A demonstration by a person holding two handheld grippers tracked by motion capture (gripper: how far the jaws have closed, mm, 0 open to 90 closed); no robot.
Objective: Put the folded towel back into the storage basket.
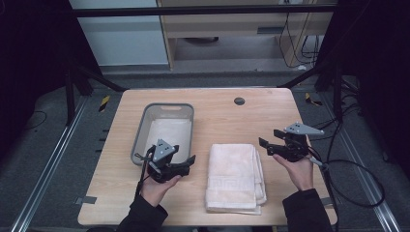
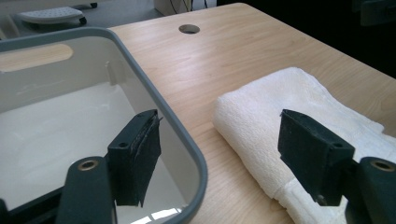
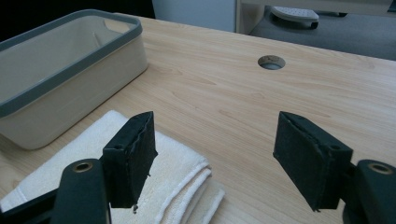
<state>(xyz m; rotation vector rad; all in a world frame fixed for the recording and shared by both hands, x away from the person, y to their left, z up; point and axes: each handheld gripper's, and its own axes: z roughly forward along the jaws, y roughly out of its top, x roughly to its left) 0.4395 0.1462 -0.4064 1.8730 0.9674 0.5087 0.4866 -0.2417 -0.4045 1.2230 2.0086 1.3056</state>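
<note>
wooden table (image 1: 217, 116), folded towel (image 1: 234, 176) between two released hand-held grippers, left (image 1: 186, 162), right (image 1: 267, 141), grey-rimmed bin (image 1: 140, 130) beside left

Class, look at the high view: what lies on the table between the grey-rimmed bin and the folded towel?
Nothing: in the high view a bare strip of wooden table separates the bin from the folded white towel.

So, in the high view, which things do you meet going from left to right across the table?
Basket → left gripper → folded towel → right gripper.
</note>
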